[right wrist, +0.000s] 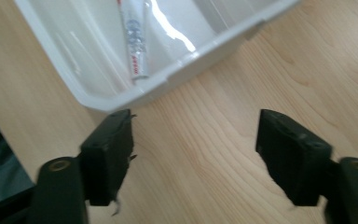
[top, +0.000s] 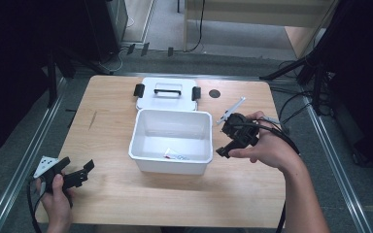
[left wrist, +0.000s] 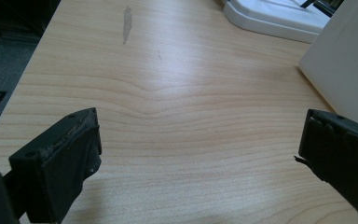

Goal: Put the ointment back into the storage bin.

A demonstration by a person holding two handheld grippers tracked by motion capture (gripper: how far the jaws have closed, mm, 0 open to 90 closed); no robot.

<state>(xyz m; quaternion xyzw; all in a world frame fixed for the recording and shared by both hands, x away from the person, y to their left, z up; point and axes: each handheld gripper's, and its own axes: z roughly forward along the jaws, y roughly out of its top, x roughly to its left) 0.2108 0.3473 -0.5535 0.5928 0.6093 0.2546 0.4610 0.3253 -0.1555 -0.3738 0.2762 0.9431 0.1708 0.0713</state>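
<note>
Tube (right wrist: 136,42) already in white bin (top: 135,145); lid (top: 167,92) not yet on. Right claw (right wrist: 196,144) released, empty; left claw (left wrist: 198,154) released, over tabletop (left wrist: 168,93).

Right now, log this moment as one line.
left tool: open, empty | right tool: open, empty, beside bin | tube: in bin | lid: behind bin

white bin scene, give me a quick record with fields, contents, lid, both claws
bin: white open bin at the table's middle
contents: one small tube lying on the bin floor
lid: white lid with black latches, flat on the table behind the bin
left claw: open, nothing between the jaws, over bare wood
right claw: open, nothing held, just outside the bin's rim
</note>
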